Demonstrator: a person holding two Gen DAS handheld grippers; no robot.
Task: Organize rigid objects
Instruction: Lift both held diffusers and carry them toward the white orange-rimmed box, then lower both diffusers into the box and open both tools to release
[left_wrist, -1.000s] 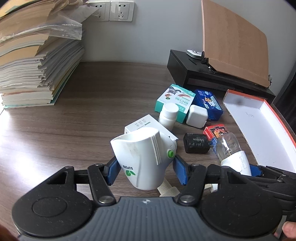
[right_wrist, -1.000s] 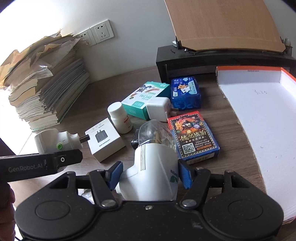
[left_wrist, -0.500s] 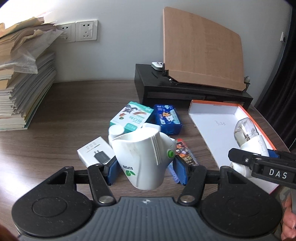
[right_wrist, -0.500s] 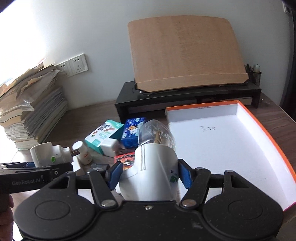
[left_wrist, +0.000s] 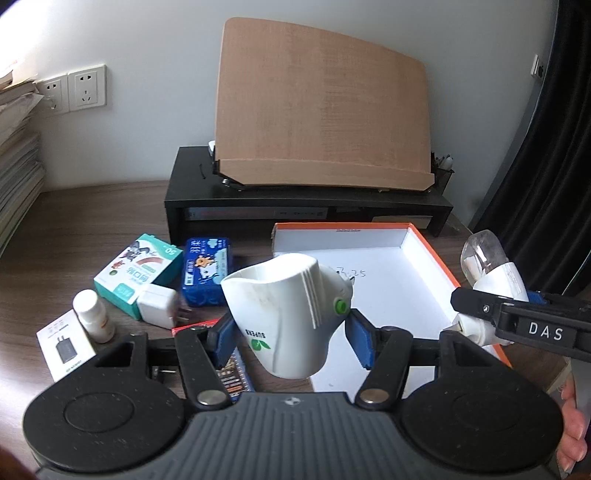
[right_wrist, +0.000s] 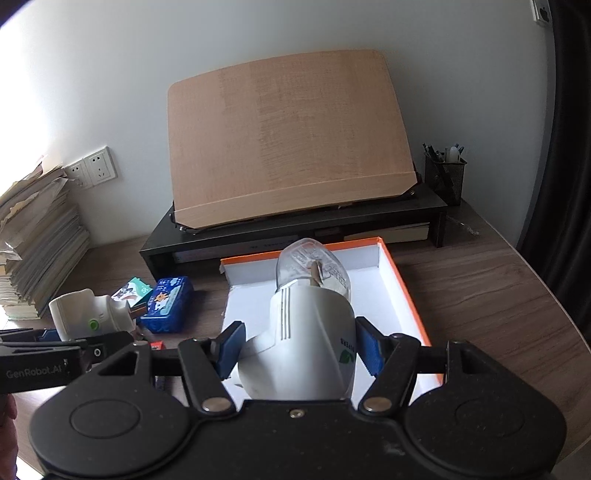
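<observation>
My left gripper (left_wrist: 290, 341) is shut on a white plug-in device with a green button (left_wrist: 284, 314) and holds it above the table, by the near left edge of the orange-rimmed white box (left_wrist: 413, 288). My right gripper (right_wrist: 299, 350) is shut on a white plug-in device with a clear bottle (right_wrist: 310, 332) and holds it over the box (right_wrist: 391, 280). The right gripper's device shows in the left wrist view (left_wrist: 487, 273). The left gripper's device shows in the right wrist view (right_wrist: 88, 317).
On the wooden table lie a teal box (left_wrist: 138, 273), a blue pack (left_wrist: 207, 269), a white charger (left_wrist: 159, 304), a small white bottle (left_wrist: 92, 315), a white adapter box (left_wrist: 64, 349) and a card pack (left_wrist: 231, 373). A black riser (left_wrist: 306, 210) with a wooden board (left_wrist: 321, 122) stands behind. Paper stacks (right_wrist: 33, 247) are at left.
Both grippers have risen and swung right with their devices. The right one went from above the card pack to over the box; the left one came beside the box.
</observation>
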